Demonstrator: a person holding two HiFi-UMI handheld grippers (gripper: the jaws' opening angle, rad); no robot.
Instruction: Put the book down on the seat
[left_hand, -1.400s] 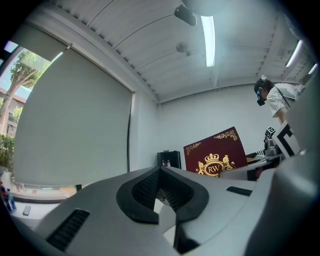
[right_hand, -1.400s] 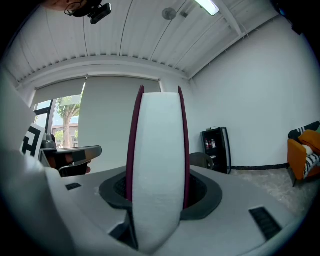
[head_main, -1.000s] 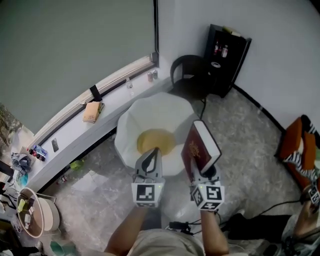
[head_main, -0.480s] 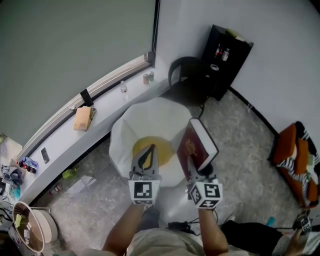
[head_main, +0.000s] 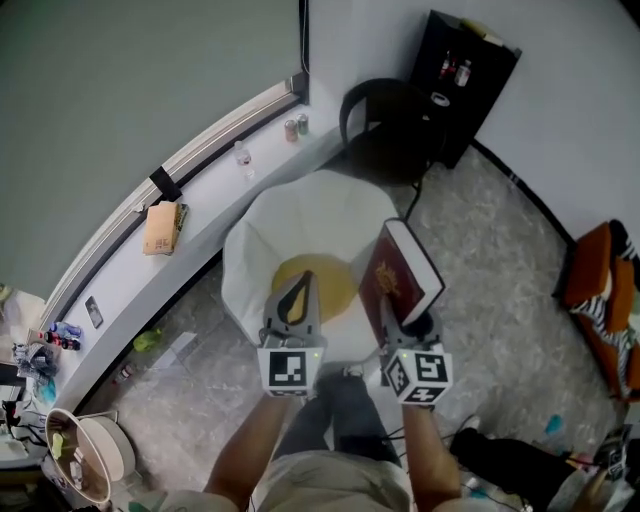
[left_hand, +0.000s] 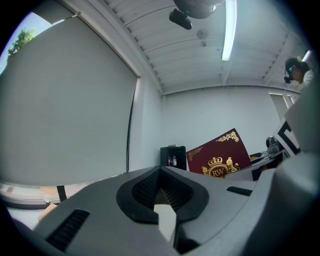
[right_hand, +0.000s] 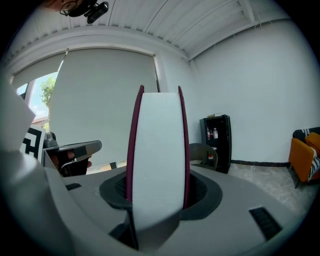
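My right jaws (head_main: 398, 330) are clamped on the book (head_main: 400, 280), one pad on each maroon cover, near its bottom edge. In the right gripper view the white page edge faces me and rises straight up out of the jaws, so the long axis runs along the jaws, not across them. From the head view the book stands in the air, cover toward my left, leaning away from me. It touches nothing but my pads.

My left jaws (head_main: 297, 295) are closed to a point with nothing between them. They hang over the near edge of the yellow cushion (head_main: 335, 282) and take no part in the grip.

The seat (head_main: 300, 215) is the white chair below and ahead of me, with the cushion in its hollow. The book is over its right edge. The cushion lies down and to the left of the right jaws, just past the book's cover.

That is what the next move turns on, as I judge it: the book is upright and off to the right, and the cushion is flat and to the left. I would carry it left and down and tip it cover-first. The left jaws are nearer the cushion and may need to clear out of the way.
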